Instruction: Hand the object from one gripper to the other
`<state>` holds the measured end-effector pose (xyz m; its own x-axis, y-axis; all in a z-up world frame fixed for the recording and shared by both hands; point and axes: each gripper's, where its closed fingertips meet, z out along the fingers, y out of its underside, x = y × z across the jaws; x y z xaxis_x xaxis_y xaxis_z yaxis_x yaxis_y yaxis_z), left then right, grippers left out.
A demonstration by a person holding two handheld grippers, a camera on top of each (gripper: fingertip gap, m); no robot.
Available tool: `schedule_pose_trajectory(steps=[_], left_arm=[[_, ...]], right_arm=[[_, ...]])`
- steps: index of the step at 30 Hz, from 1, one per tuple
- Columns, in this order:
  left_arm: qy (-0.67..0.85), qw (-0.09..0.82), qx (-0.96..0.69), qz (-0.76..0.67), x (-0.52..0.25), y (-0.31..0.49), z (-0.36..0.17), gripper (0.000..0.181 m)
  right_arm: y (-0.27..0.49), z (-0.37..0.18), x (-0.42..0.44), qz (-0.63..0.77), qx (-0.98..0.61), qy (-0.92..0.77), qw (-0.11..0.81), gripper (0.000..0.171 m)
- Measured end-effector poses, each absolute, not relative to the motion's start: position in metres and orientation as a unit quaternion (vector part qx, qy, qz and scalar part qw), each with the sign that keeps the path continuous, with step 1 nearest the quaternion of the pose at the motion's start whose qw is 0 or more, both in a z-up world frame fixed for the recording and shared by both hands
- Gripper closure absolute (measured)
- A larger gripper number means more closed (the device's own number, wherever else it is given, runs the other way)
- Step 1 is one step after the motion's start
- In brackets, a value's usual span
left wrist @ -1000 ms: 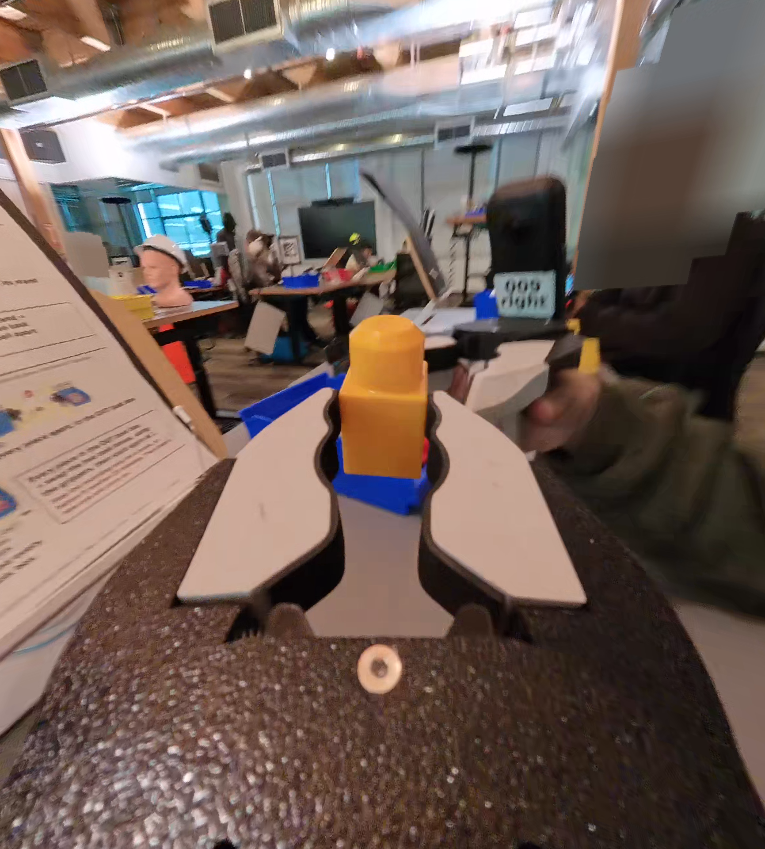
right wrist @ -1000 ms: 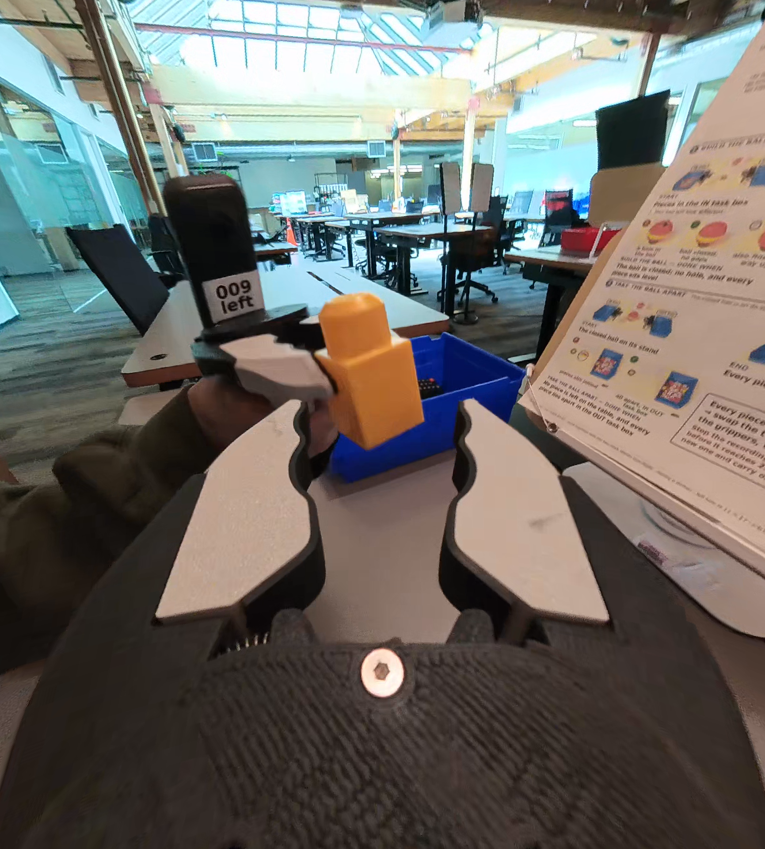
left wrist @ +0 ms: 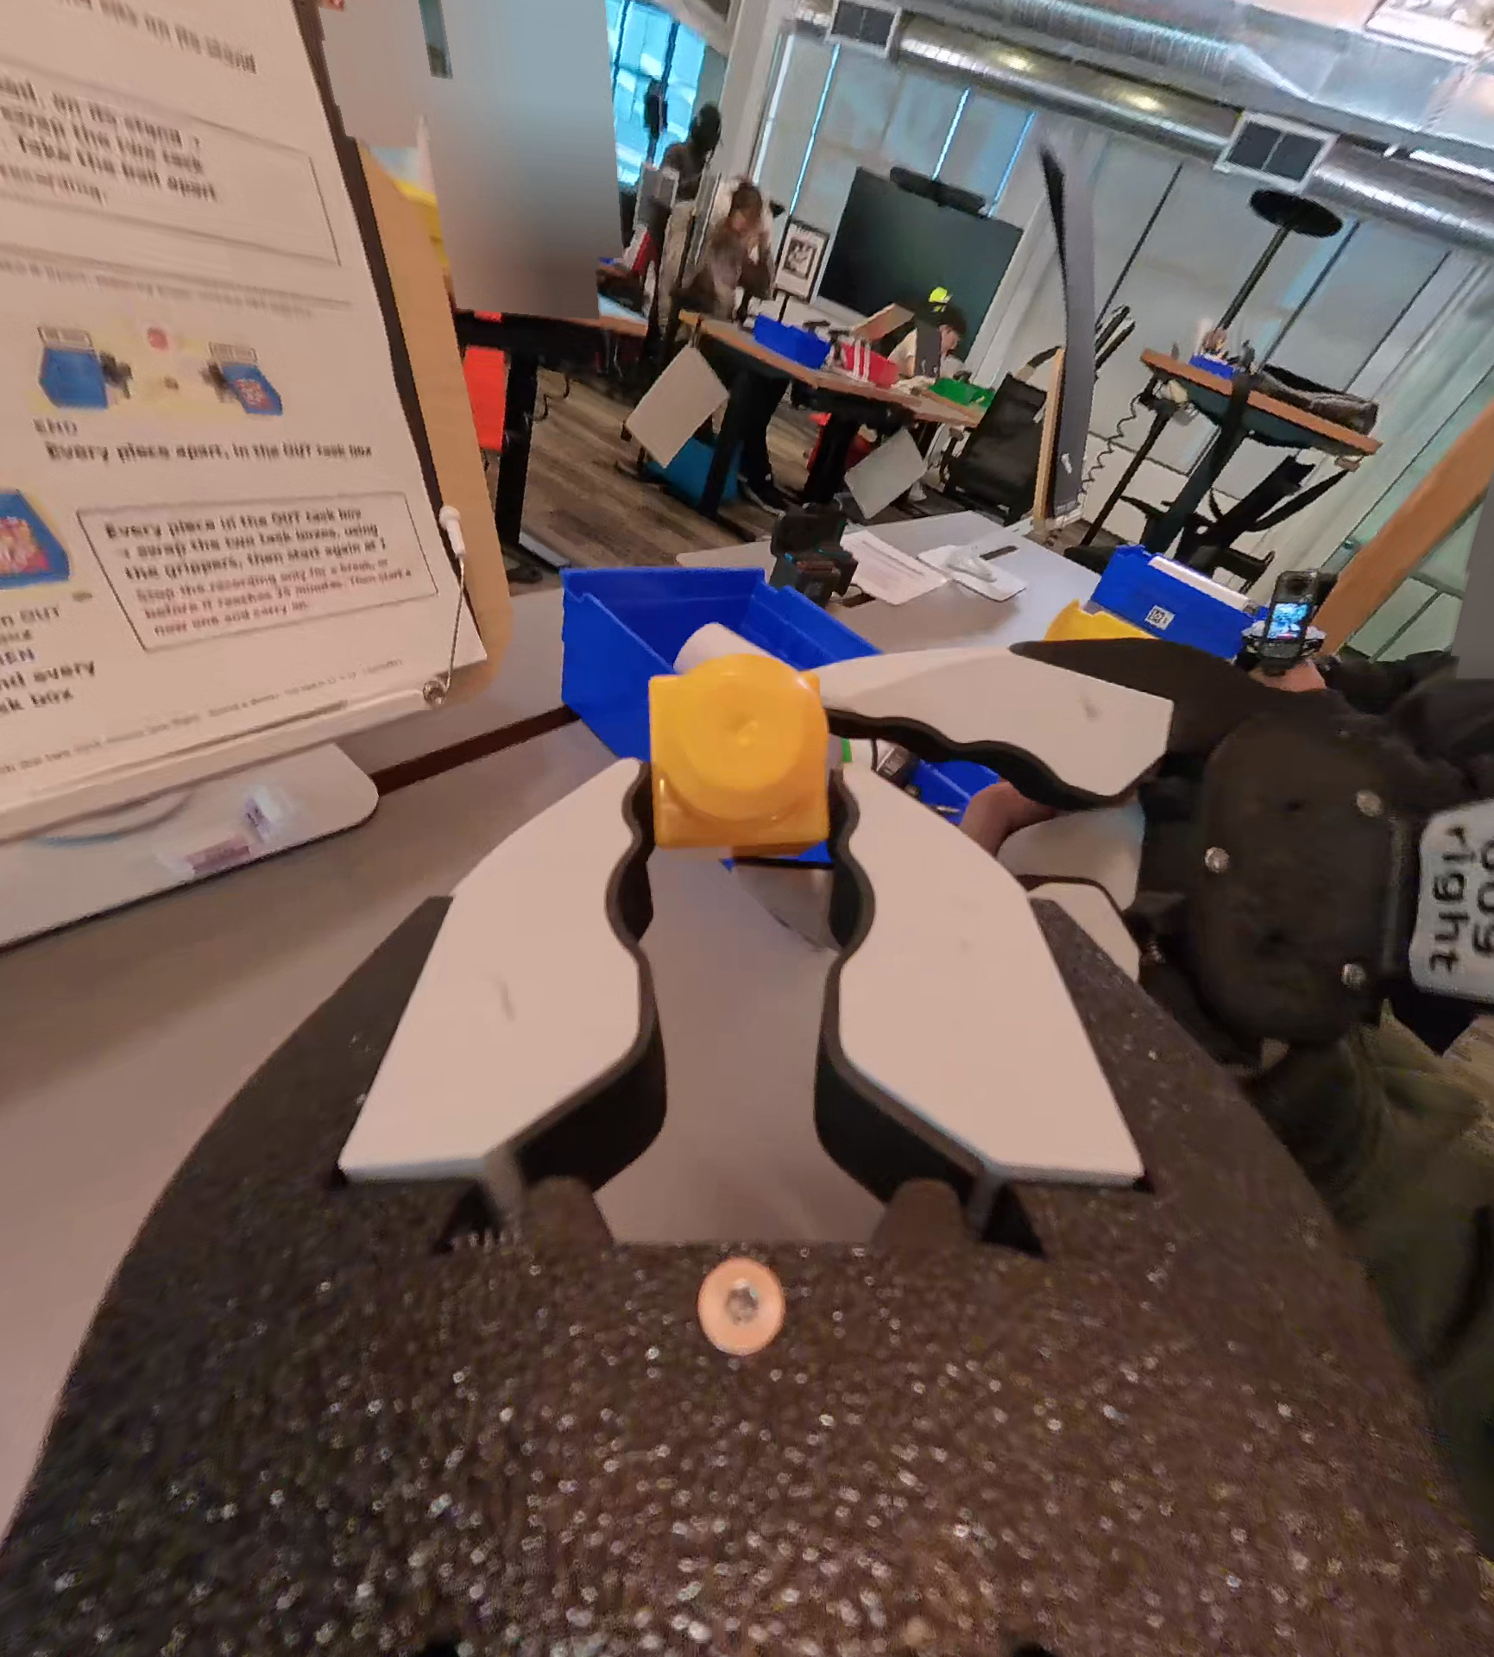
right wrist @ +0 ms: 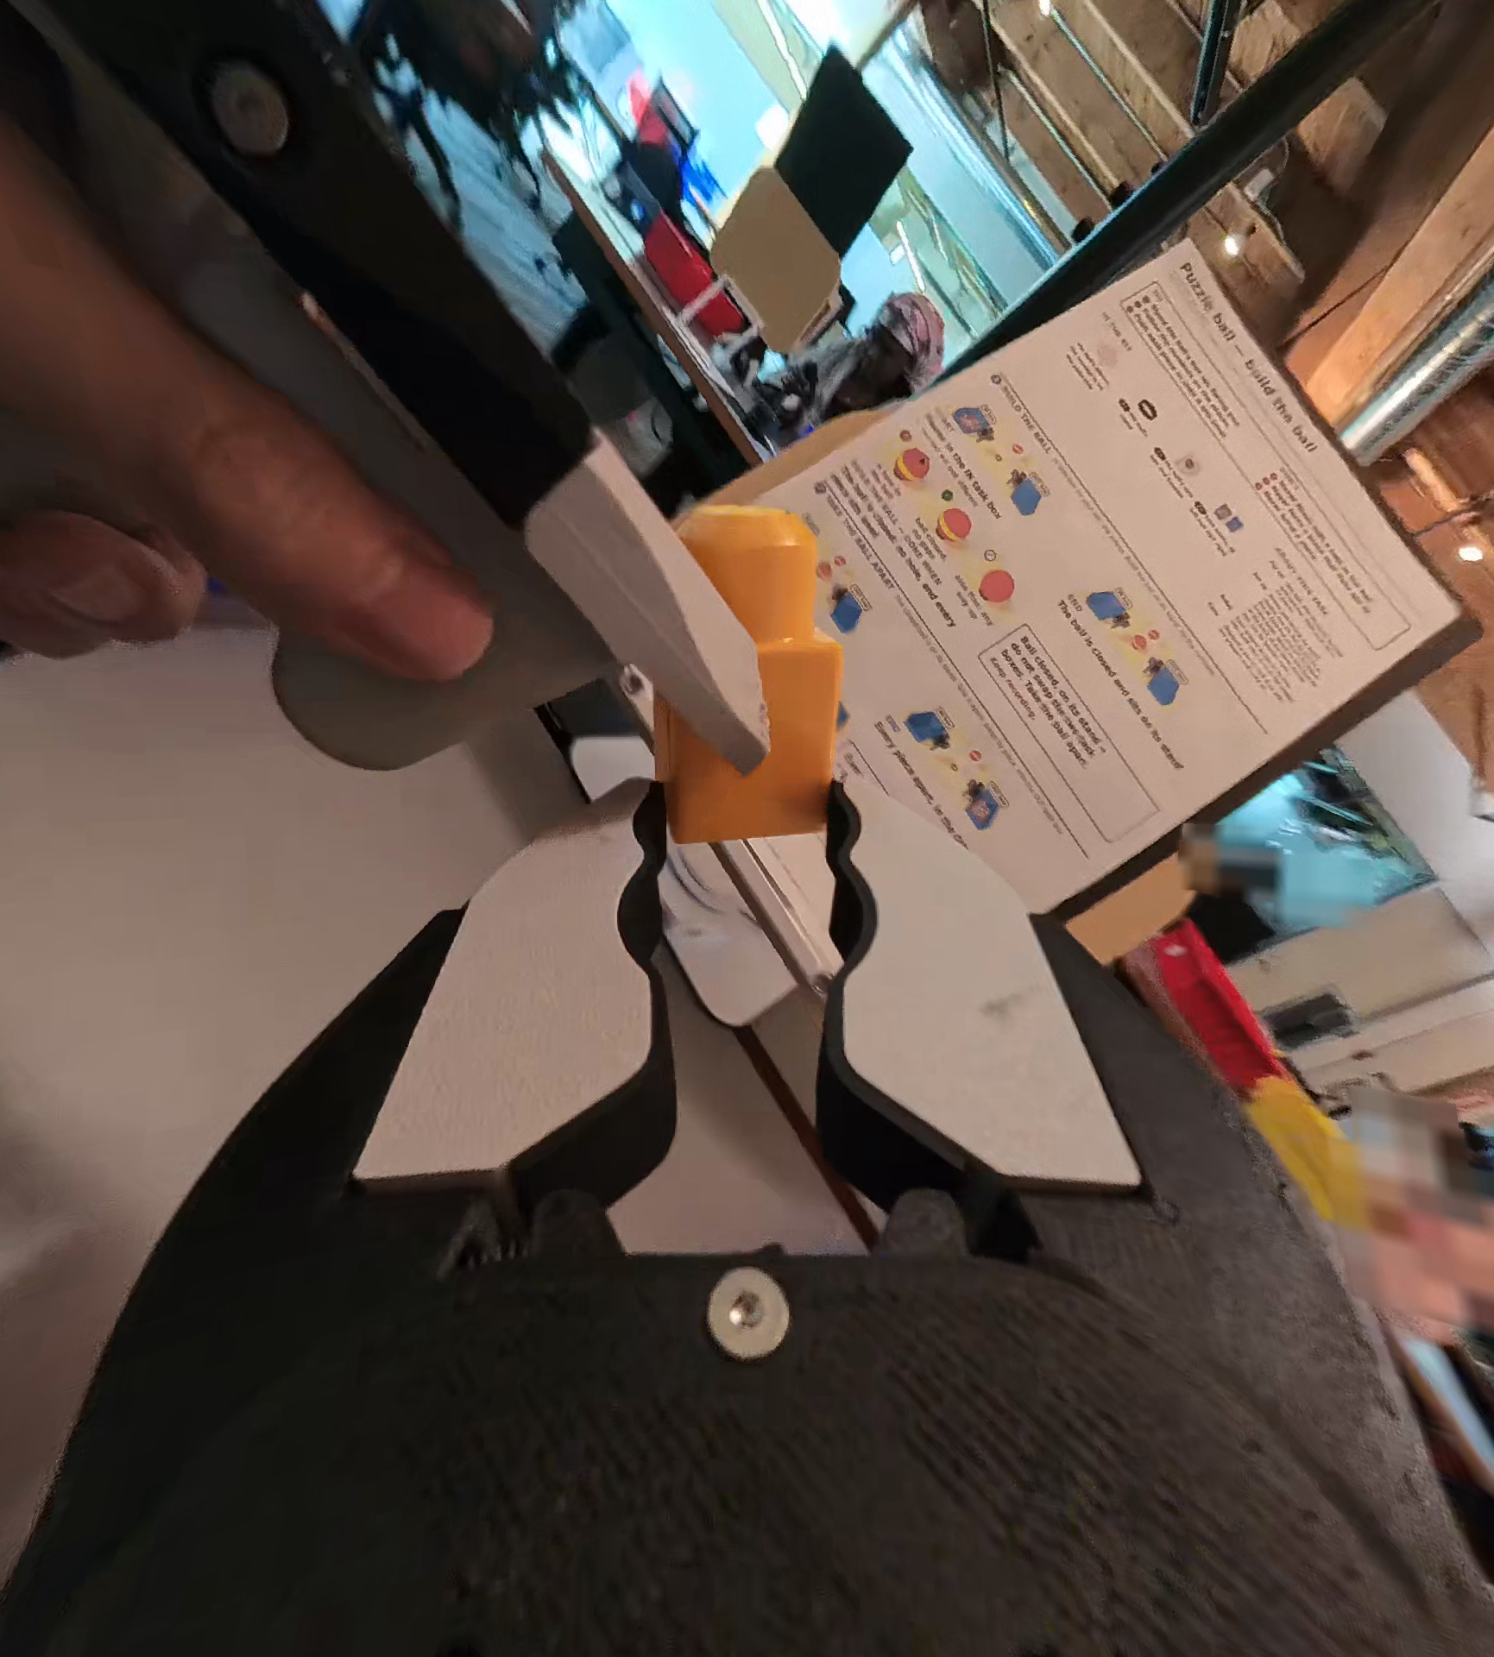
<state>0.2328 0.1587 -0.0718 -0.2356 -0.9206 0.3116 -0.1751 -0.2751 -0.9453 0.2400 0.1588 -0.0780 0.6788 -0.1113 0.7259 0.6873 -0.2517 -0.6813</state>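
- Yellow block (left wrist: pixel 736 762): 1 plastic piece, square body with a round stud on 1 end. Held off the table, pinched by both grippers at once. In the left wrist view the stud end faces the camera; in the right wrist view (right wrist: pixel 747 708) the stud points away from that gripper's fingertips.
- Left gripper (left wrist: pixel 736 807): closed on the yellow block, both fingertips pressed against opposite flat sides of the body. In the right wrist view 1 of its grey fingers (right wrist: pixel 662 646) crosses the front of the block from the left.
- Right gripper (right wrist: pixel 743 811): clamped on the square base of the block, tips touching its 2 lower sides. Seen in the left wrist view coming in from the right, 1 grey finger (left wrist: pixel 985 708) lying along the far top edge of the block.
- Hand (right wrist: pixel 187 502): wrapped around the left gripper's handle, left of the block.
- Blue bin (left wrist: pixel 635 628): on the table just beyond the left gripper's fingertips, behind the block.
- Instruction sheet (left wrist: pixel 142 359): on a stand, ahead and left of the left gripper; ahead and right of the right gripper (right wrist: pixel 1111 556).
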Motion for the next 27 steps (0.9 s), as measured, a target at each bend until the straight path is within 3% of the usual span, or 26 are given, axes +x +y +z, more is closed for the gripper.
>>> schedule_pose_trajectory(steps=[4,8,11,15,16,18,22,25,27], left_arm=[[0.549,0.33,-0.458,-0.617,0.219,0.159,-0.058,0.145],[0.57,0.265,-0.325,-0.707,0.184,0.143,-0.04,0.145],[0.579,0.258,-0.272,-0.724,0.167,0.14,-0.035,0.145],[0.612,0.248,-0.247,-0.709,0.161,0.129,-0.041,0.145],[0.614,0.25,-0.24,-0.71,0.16,0.127,-0.041,0.145],[0.612,0.247,-0.248,-0.709,0.163,0.126,-0.041,0.145],[0.607,0.268,-0.262,-0.701,0.167,0.13,-0.04,0.145],[0.586,0.292,-0.327,-0.681,0.181,0.144,-0.043,0.137],[0.543,0.252,-0.384,-0.703,0.188,0.152,-0.04,0.125]], right_arm=[[0.153,-0.065,0.216,-0.111,-0.708,-0.172,0.675,0.122],[0.136,-0.04,0.199,0.227,-0.649,-0.087,0.721,0.108],[0.125,-0.029,0.182,0.384,-0.601,-0.084,0.696,0.117],[0.135,-0.045,0.165,0.307,-0.644,-0.13,0.688,0.11],[0.137,-0.047,0.164,0.278,-0.649,-0.137,0.695,0.112],[0.136,-0.047,0.159,0.24,-0.646,-0.172,0.704,0.135],[0.137,-0.042,0.161,0.189,-0.636,-0.194,0.722,0.136],[0.145,-0.047,0.181,0.045,-0.651,-0.204,0.73,0.136],[0.148,-0.046,0.203,-0.107,-0.649,-0.206,0.725,0.136]])
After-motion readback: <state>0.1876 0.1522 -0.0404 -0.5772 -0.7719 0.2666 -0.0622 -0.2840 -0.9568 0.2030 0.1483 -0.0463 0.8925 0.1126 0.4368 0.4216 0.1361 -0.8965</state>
